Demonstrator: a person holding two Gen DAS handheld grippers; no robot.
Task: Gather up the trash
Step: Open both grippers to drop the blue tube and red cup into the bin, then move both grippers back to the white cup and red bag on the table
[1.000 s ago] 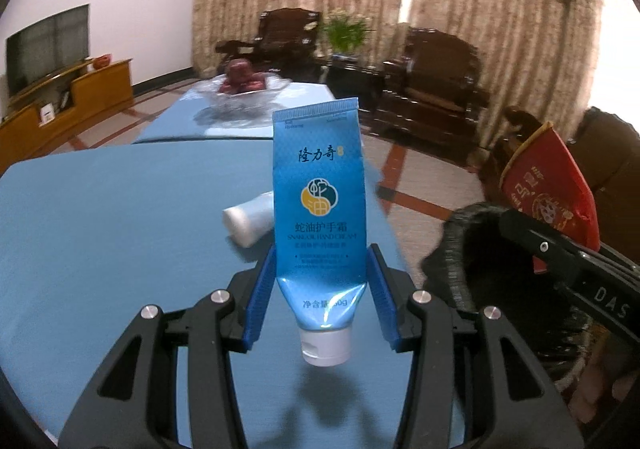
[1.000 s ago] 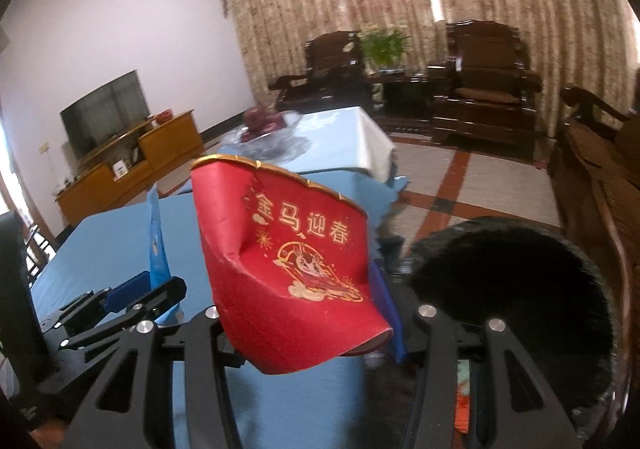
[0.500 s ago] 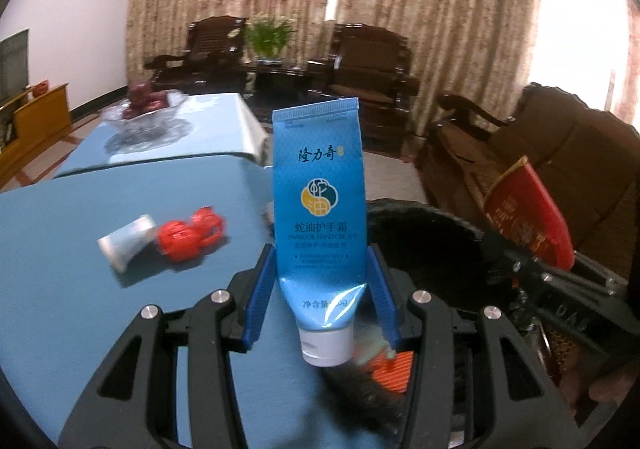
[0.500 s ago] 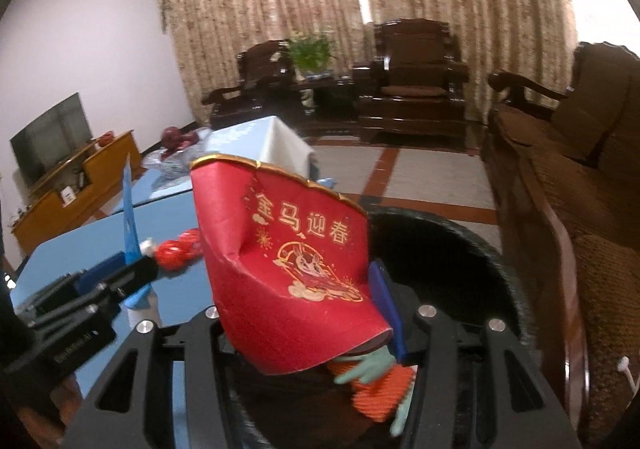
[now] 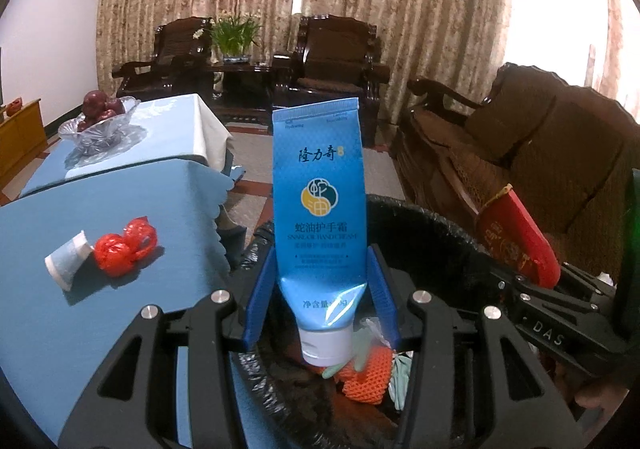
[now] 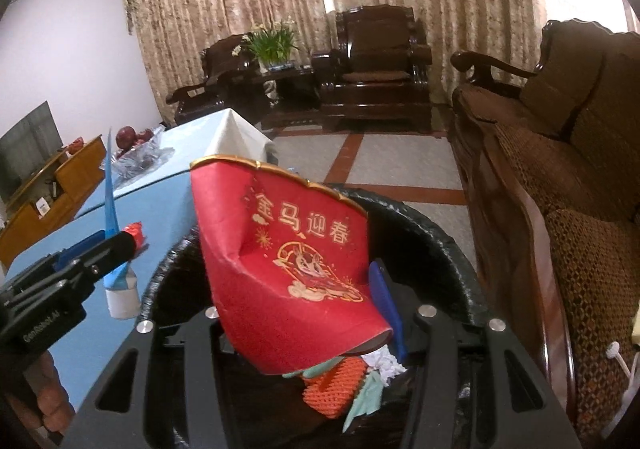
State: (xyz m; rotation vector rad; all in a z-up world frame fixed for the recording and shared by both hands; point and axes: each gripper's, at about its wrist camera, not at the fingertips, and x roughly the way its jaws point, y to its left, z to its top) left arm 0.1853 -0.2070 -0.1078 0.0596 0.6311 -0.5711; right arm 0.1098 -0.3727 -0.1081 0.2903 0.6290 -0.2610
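My left gripper (image 5: 320,297) is shut on a blue hand-cream tube (image 5: 320,209), cap down, held over the near rim of a black-lined trash bin (image 5: 432,221). My right gripper (image 6: 304,301) is shut on a crushed red paper cup (image 6: 288,261) above the same trash bin (image 6: 432,245). Orange netting and pale green scraps lie inside the bin (image 6: 336,385). In the left wrist view the red cup (image 5: 516,241) shows at the right. A small white-and-blue cup (image 5: 66,263) and crumpled red wrapper (image 5: 124,249) lie on the blue table (image 5: 80,329).
A glass bowl of dark red fruit (image 5: 98,121) stands on the far table. Dark wooden armchairs (image 5: 336,61) and a brown sofa (image 6: 560,177) line the room behind and to the right of the bin. A hand (image 6: 48,401) grips the left tool.
Both grippers swung right from above the blue table to over the trash bin, each keeping its item. The bin's contents have come into view beneath them.
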